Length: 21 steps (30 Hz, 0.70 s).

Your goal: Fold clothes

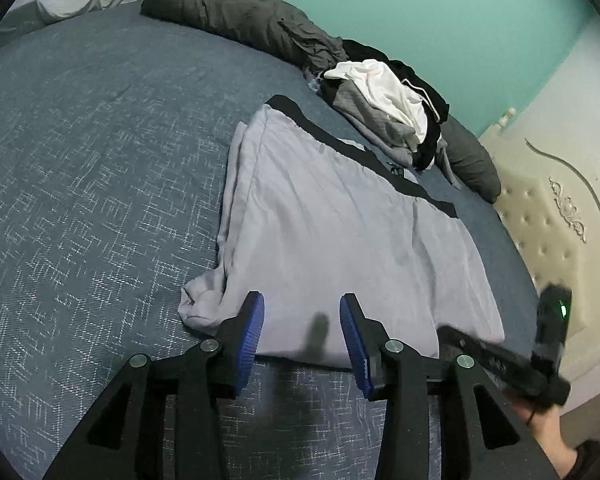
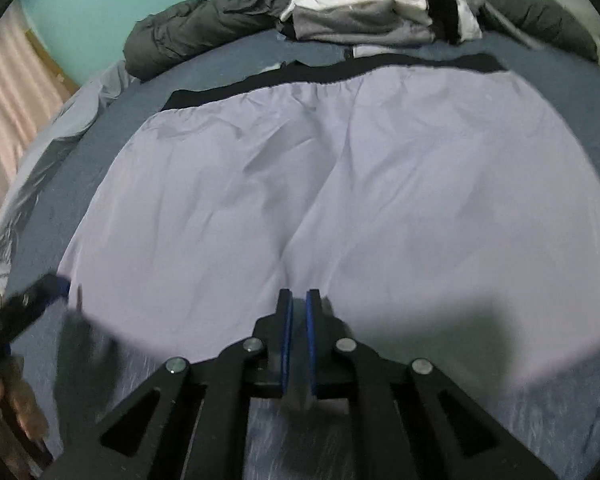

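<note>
Lavender shorts (image 1: 340, 220) (image 2: 340, 184) with a black waistband (image 1: 340, 136) lie flat on the blue bed sheet (image 1: 80, 160), waistband at the far side. My left gripper (image 1: 302, 314) hovers open over the near hem by the left corner, nothing between its blue pads (image 1: 254, 320). In the right wrist view my right gripper (image 2: 299, 300) is shut at the near hem, with a thin fold of the shorts seemingly pinched between its pads. The left wrist view shows it blurred at the shorts' near right corner (image 1: 448, 334). The left gripper's tip (image 2: 56, 284) shows blurred at the left.
A pile of white, grey and black clothes (image 1: 388, 108) (image 2: 364, 8) sits beyond the waistband. A dark grey duvet (image 1: 228, 8) runs along the green wall. A cream padded headboard (image 1: 560, 220) is at the right, a dark pillow (image 1: 468, 164) before it.
</note>
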Each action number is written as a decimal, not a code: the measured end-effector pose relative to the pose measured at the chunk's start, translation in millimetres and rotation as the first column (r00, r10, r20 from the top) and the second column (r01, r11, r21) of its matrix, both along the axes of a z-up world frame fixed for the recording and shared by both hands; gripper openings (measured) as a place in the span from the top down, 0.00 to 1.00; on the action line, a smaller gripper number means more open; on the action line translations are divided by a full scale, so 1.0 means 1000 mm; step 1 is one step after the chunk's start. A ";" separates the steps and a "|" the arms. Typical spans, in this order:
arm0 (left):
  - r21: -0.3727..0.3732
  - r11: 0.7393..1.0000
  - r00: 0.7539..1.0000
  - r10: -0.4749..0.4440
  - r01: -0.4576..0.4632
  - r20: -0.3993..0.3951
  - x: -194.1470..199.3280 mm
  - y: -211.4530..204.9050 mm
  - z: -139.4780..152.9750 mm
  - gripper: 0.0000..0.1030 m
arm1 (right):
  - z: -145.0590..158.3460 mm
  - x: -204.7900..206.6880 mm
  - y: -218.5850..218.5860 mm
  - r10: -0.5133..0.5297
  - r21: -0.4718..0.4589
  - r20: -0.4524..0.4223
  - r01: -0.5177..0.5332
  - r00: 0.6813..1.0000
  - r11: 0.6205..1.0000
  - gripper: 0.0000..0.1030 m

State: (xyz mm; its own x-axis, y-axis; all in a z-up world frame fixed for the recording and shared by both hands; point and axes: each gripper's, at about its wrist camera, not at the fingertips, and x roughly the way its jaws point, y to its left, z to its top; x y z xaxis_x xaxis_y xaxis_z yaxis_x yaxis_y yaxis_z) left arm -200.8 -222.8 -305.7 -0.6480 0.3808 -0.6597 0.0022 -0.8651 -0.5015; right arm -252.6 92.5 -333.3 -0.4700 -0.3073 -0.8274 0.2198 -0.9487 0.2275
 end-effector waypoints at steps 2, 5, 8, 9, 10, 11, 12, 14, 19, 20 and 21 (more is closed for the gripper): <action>0.009 1.000 1.000 -0.001 0.001 0.002 -0.001 -0.002 -0.001 0.56 | -0.003 0.013 0.004 -0.014 -0.010 0.001 0.014 1.000 1.000 0.95; 0.013 1.000 1.000 -0.002 0.002 0.003 -0.002 -0.003 -0.001 0.56 | -0.025 0.019 -0.003 0.018 0.041 0.040 -0.019 0.999 0.999 0.96; 0.020 1.000 1.000 0.000 0.000 0.001 -0.003 -0.004 -0.001 0.56 | -0.037 0.017 0.001 -0.005 0.009 0.065 0.005 0.998 1.000 0.97; 0.021 1.000 1.000 0.002 -0.002 0.001 -0.004 -0.005 -0.001 0.56 | -0.038 0.016 -0.001 0.000 0.015 0.068 -0.001 0.998 1.000 0.97; 0.022 1.000 1.000 0.003 -0.003 0.001 -0.004 -0.005 -0.001 0.56 | -0.040 0.015 -0.002 0.007 0.023 0.071 -0.008 0.997 1.000 0.97; 0.023 1.000 1.000 0.004 -0.004 -0.001 -0.004 -0.006 -0.001 0.55 | -0.038 0.014 -0.003 0.012 0.026 0.075 -0.014 0.997 1.000 0.97; 0.023 1.000 1.000 0.005 -0.005 -0.003 -0.004 -0.006 0.000 0.55 | -0.036 0.014 -0.003 0.018 0.030 0.079 -0.020 0.997 0.999 0.97; 0.025 1.000 1.000 0.006 -0.006 -0.008 -0.004 -0.008 0.001 0.53 | -0.027 0.012 -0.002 0.018 0.019 0.067 -0.020 0.998 1.000 0.97; 0.036 0.999 1.000 0.007 -0.007 -0.002 -0.005 -0.012 -0.002 0.53 | 0.000 -0.006 0.006 -0.012 -0.028 0.014 0.012 1.000 1.000 0.97; 0.038 0.999 1.000 0.007 -0.007 -0.002 -0.005 -0.012 -0.002 0.53 | 0.001 -0.014 0.007 -0.018 -0.028 0.026 0.018 1.000 0.999 0.97; 0.040 0.999 1.000 0.007 -0.007 -0.002 -0.005 -0.013 -0.002 0.53 | 0.002 -0.023 0.008 -0.024 -0.027 0.037 0.025 0.999 0.999 0.97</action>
